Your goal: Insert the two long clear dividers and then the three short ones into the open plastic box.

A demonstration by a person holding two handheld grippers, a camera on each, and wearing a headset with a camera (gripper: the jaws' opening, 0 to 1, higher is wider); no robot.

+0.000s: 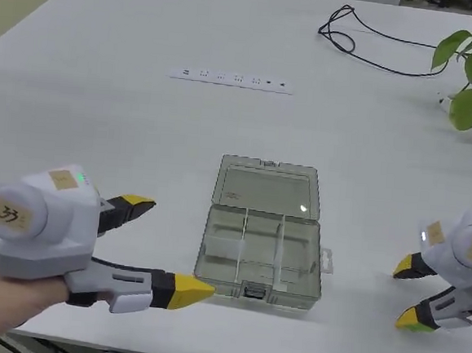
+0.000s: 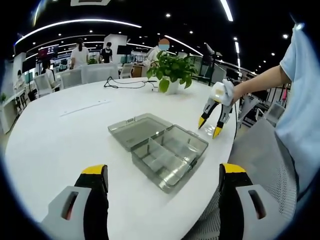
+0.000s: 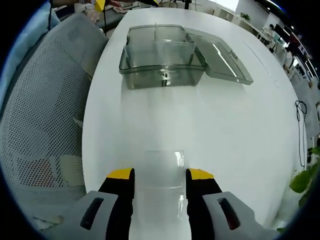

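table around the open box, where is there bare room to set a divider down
Widest bare patch: between the power strip and the box lid. Also bare left of the plastic box, beyond the left gripper. Tighter between the box and the right gripper; cable and plant crowd the far right corner.

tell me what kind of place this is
Probably an open-plan office or lab workspace. There is a big white table with a power strip and a potted plant, office chairs and people in the background, and long ceiling light strips.
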